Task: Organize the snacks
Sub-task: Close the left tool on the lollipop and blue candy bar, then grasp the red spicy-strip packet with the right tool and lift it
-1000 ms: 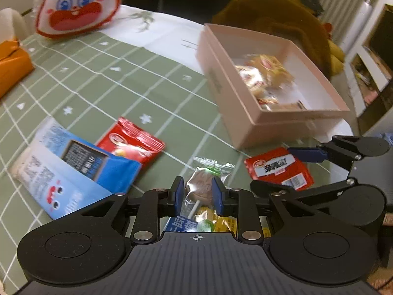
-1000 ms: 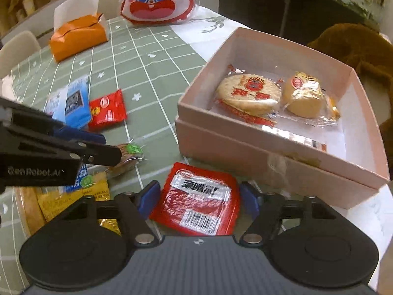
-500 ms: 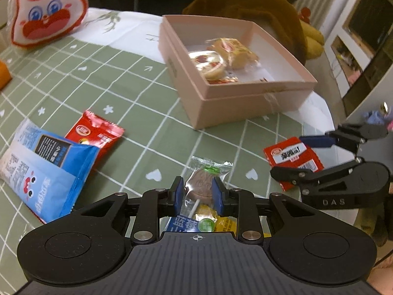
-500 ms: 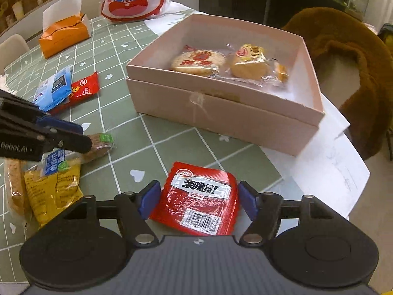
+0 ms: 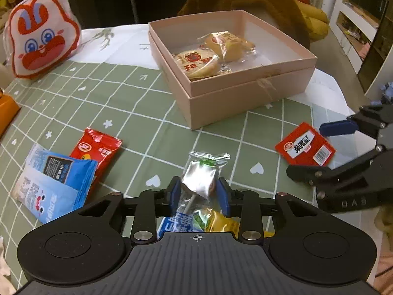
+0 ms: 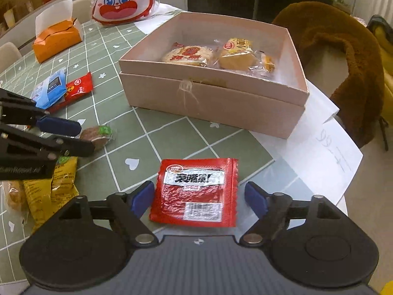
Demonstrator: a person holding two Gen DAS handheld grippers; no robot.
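My left gripper point(image 5: 199, 193) is shut on a small clear-wrapped round snack point(image 5: 201, 180) and holds it just above the green checked tablecloth; it also shows in the right wrist view point(image 6: 97, 136). My right gripper point(image 6: 200, 198) is open, its fingers either side of a flat red snack packet point(image 6: 196, 193) that lies on the table; the packet also shows in the left wrist view point(image 5: 304, 145). The open pink box point(image 5: 245, 93) stands beyond, holding a round cracker pack point(image 5: 196, 62) and a yellow cake pack point(image 5: 227, 45).
A red packet point(image 5: 98, 147) and blue packets point(image 5: 54, 182) lie at the left. Yellow snack bags point(image 6: 52, 186) lie under my left gripper. A rabbit-face bag point(image 5: 40, 34) and an orange tissue box point(image 6: 57, 40) stand at the back. White paper point(image 6: 326, 147) covers the right table edge.
The left gripper has lifted the wrapped snack slightly and both views have pulled back from the box. The right gripper has stayed open around the red packet.
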